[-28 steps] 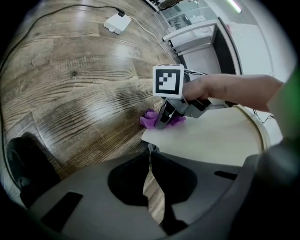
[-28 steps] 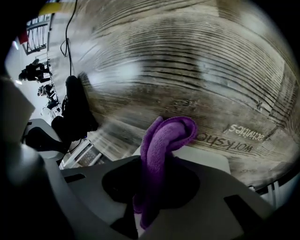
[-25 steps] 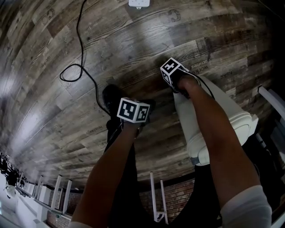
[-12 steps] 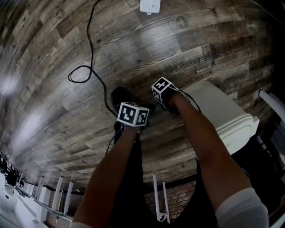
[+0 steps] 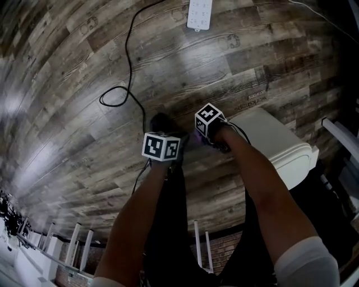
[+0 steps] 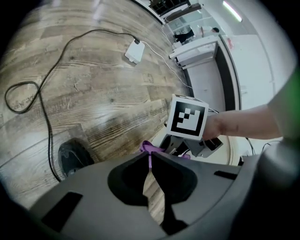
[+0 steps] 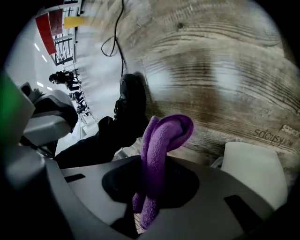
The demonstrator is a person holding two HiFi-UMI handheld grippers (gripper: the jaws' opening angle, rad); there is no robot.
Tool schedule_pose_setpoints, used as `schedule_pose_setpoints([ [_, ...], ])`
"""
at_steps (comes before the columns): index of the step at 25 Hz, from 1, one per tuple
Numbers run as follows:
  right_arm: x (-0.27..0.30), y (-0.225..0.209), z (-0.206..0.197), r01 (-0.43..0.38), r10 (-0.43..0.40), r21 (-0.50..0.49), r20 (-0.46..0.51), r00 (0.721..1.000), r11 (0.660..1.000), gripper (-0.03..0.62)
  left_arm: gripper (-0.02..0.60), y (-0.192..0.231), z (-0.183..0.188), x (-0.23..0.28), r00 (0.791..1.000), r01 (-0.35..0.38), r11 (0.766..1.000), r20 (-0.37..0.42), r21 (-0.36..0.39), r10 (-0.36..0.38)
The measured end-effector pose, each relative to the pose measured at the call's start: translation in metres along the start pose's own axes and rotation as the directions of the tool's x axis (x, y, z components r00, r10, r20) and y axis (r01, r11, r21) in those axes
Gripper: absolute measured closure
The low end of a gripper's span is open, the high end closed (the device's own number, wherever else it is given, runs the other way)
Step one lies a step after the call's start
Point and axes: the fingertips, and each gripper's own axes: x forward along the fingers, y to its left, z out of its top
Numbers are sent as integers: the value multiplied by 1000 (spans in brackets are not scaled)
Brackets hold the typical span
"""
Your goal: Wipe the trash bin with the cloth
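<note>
The right claw is clamped on the purple cloth, which stands up out of the jaws in a folded loop; only the right gripper view shows this grip plainly. In the head view the cloth is no more than a small purple patch between the two marker cubes. The left claw has its tips closed together on a thin purple sliver of the cloth, with a small purple bunch just past them, a detail seen only in the left gripper view. That view also shows the right gripper's marker cube at 1 o'clock, near the left jaws. The white trash bin lies on the wooden floor at 3 o'clock of the right claw, just beside it. The head view alone takes in the black cable looping at 10 o'clock and the white power strip at 12 o'clock. A dark shoe sits just beyond the left claw.
</note>
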Motion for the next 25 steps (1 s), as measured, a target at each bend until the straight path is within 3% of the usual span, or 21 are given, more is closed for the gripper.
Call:
schedule_pose_setpoints([
  [7,-59,19,24,35,-31,-20,154,988,999,514,575,-13,35,-39,997,21,1000,68,19,-22],
  [11,-97,34,30,63,-51,-37,259,964,997,513,575,-31,57,-77,993,53,996,99,78,-61],
  [17,-161,68,36,90,-84,8,454,887,996,514,575,-62,90,-147,980,75,974,166,215,-112],
  [21,-199,95,28,102,-97,23,558,824,995,514,575,-90,106,-185,959,96,961,236,259,-159],
  [25,-220,105,6,168,-135,5,623,771,986,514,575,-124,105,-200,943,127,942,258,311,-212],
])
